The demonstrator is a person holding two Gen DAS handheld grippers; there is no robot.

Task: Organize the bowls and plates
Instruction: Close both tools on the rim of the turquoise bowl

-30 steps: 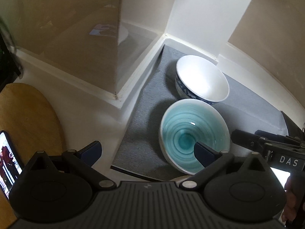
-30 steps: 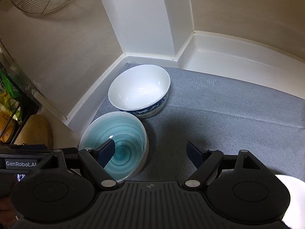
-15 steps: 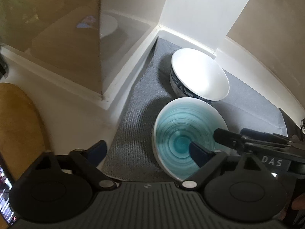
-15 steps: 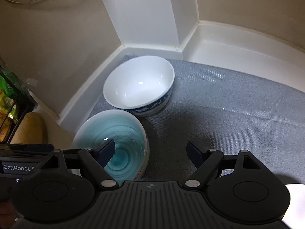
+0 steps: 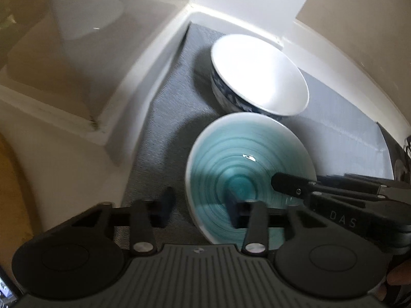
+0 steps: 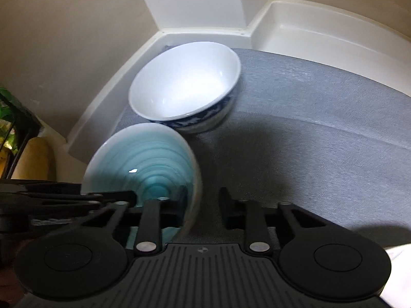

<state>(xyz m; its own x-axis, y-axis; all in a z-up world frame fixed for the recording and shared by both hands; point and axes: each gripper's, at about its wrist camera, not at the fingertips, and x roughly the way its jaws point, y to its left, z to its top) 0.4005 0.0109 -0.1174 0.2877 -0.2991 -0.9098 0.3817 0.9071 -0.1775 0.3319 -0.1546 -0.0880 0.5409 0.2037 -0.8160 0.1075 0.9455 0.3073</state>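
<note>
A teal bowl (image 5: 249, 164) (image 6: 143, 161) with ring glaze sits on a grey mat (image 5: 164, 118) (image 6: 308, 133), touching a white bowl (image 5: 259, 77) (image 6: 185, 82) with a blue pattern behind it. My left gripper (image 5: 199, 205) straddles the teal bowl's left rim, one finger inside and one outside. Its jaws are closing, and a strip of mat still shows beside the outer finger. My right gripper (image 6: 203, 205) straddles the opposite rim. Its jaws are closing too, with a gap at the outer finger. Its fingers (image 5: 290, 187) reach into the bowl in the left wrist view.
The mat lies in a corner against white raised ledges and beige walls. A wooden board (image 5: 10, 192) (image 6: 36, 161) lies left of the mat. A black rack (image 6: 15, 128) with green packets stands at the far left. A white object (image 6: 395, 256) shows at the lower right.
Both grippers have come down closer over the teal bowl. Their jaws have narrowed from wide open to a small gap around its opposite rims. The bowls have not moved.
</note>
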